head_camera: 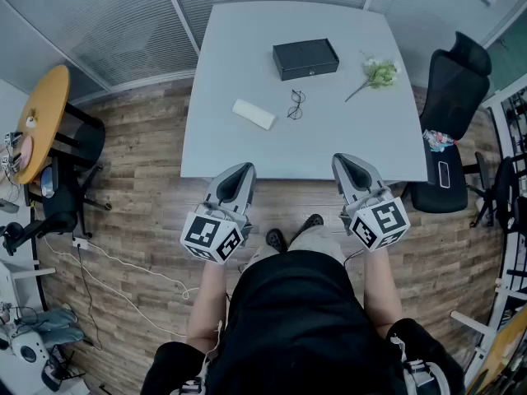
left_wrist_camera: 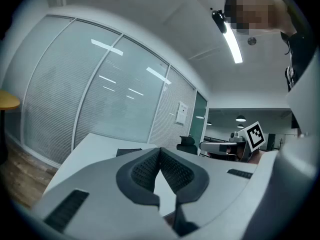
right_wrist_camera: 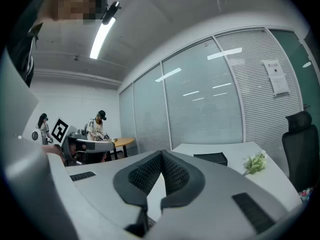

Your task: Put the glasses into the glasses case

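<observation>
Before the near edge of the white worktop (head_camera: 239, 39): left gripper (head_camera: 239, 169), right gripper (head_camera: 349, 160), level and side by side, jaws together, empty; glasses (head_camera: 296, 104) mid-worktop, near the black glasses case (head_camera: 305, 58); plank floor (head_camera: 140, 163), glass walls (head_camera: 107, 23).

The head camera looks steeply down from above the person. It takes in the whole worktop (head_camera: 247, 138), with the left tool (head_camera: 239, 169) and right tool (head_camera: 350, 160) at the worktop's near edge. Each tool's camera sits close behind its own jaws and faces almost level across the worktop. Both of these views share the black case (right_wrist_camera: 210, 158) on the far side.
</observation>
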`<state>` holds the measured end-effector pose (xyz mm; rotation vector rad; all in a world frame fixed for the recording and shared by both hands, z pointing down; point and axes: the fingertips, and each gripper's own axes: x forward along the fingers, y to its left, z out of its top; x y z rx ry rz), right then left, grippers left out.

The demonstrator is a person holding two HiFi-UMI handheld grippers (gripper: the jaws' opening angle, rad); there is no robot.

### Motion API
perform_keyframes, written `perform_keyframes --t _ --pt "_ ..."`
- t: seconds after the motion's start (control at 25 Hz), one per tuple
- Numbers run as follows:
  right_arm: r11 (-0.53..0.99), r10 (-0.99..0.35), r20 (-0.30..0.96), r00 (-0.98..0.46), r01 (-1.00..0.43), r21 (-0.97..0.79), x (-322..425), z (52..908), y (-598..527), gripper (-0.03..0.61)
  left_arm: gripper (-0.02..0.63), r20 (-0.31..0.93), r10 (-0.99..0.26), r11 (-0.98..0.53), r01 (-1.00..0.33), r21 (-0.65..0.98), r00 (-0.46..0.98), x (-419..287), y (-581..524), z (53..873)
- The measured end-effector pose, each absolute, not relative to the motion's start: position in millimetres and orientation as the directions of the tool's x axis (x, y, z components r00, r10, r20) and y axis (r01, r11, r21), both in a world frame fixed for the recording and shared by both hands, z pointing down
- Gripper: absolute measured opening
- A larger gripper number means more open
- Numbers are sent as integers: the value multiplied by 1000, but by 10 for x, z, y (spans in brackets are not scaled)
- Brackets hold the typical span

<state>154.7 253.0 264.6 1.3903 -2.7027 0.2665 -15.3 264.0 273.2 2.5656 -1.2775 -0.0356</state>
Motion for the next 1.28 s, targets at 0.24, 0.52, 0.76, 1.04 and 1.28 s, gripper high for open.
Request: perform_keyframes --t 0.24,0.52,0.76,1.04,1.28 --pt "580 -788 170 -592 -806 -117 1505 2694 2568 12 23 102 -791 -565 -784 257 604 -181 2682 2748" --pt "553 -817 119 -565 -825 -116 1510 2584 2555 15 23 110 -791 -562 -786 258 602 -208 2719 2769" --pt "554 -809 139 -571 -820 -143 1419 2662 2599 17 23 126 -787 -559 -784 270 604 -256 2772 2847" --pt "571 -791 169 -588 -809 -140 1345 2852 2525 17 23 162 -790 -535 -794 288 591 -297 2706 3021" --pt "585 -773 186 -606 -795 -159 1298 2951 2246 17 23 189 -800 -508 -810 292 570 -324 2526 3091"
